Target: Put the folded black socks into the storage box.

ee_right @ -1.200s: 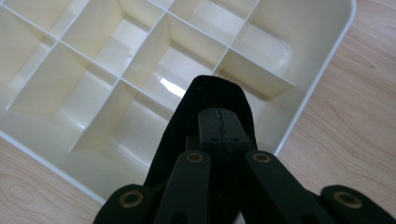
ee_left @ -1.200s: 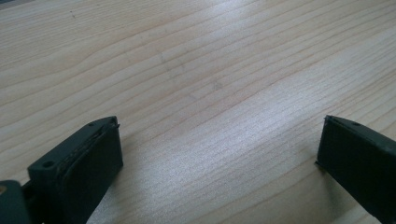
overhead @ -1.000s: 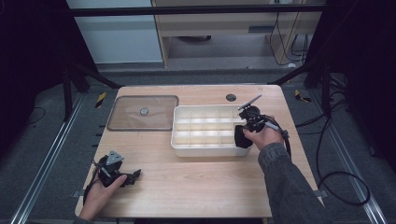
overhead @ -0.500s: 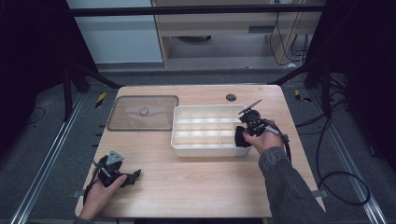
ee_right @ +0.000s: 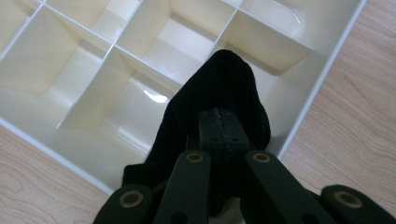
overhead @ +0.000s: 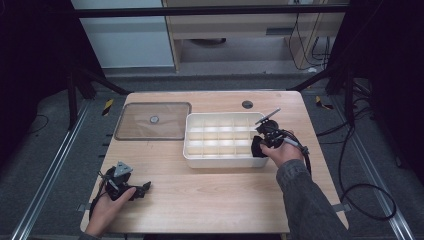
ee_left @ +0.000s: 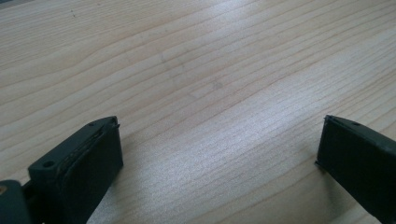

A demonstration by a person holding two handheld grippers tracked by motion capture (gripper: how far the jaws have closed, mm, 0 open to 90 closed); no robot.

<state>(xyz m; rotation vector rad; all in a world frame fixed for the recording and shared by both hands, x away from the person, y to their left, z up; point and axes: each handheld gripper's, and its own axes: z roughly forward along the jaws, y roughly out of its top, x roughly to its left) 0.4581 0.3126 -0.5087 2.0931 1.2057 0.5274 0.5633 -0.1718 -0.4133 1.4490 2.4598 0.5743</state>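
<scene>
Right gripper [ee_right: 219, 122] clamped on black cloth [ee_right: 219, 88] over white divided tray [ee_right: 322, 84], left gripper [ee_left: 219, 140] agape

The surface [ee_left: 210, 70] is pale wood with fine straight grain and a soft satin sheen. The divided tray [ee_right: 140, 60] looks like cream plastic, smooth and glossy, catching a bright highlight. The black cloth [ee_right: 224, 93] is soft, matt and slightly fuzzy. The lid [overhead: 153, 121] looks like clear, smooth plastic. Both grippers' jaws are matt black plastic.

Clear lid [overhead: 153, 121] flat on table [overhead: 210, 190], left of tray.
</scene>
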